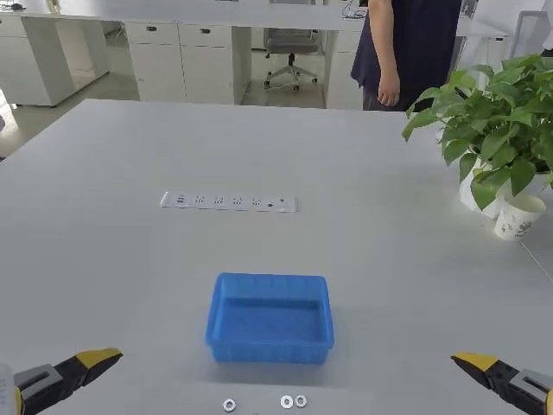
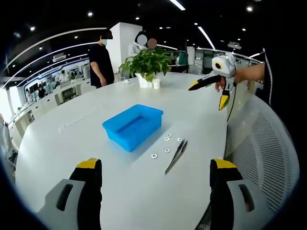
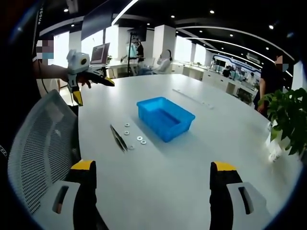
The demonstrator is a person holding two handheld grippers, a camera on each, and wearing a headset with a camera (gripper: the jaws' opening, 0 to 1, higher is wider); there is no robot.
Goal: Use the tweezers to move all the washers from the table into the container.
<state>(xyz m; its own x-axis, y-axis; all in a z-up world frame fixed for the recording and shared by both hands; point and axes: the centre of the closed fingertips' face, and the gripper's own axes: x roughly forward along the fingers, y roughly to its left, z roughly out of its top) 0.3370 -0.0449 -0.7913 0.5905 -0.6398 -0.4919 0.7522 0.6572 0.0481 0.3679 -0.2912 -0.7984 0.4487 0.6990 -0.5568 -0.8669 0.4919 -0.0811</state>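
A blue container (image 1: 270, 316) stands on the white table, and several small metal washers (image 1: 287, 401) lie just in front of it near the table's front edge. Metal tweezers (image 2: 176, 155) lie flat beside the washers (image 2: 167, 150), untouched. My left gripper (image 2: 156, 175) hovers open and holds nothing, off to the left of the container (image 2: 133, 124); its yellow tip (image 1: 99, 357) shows at the bottom left. My right gripper (image 3: 153, 177) is open too with nothing in it, off to the right (image 1: 473, 361). From that side I see the tweezers (image 3: 118, 138), washers (image 3: 139, 138) and container (image 3: 165, 117).
A white power strip (image 1: 229, 202) lies beyond the container. A potted plant (image 1: 501, 130) and a paper cup (image 1: 518, 216) stand at the right edge. A person (image 1: 406, 52) stands behind the table. A mesh chair back (image 3: 43, 143) is close to the front edge.
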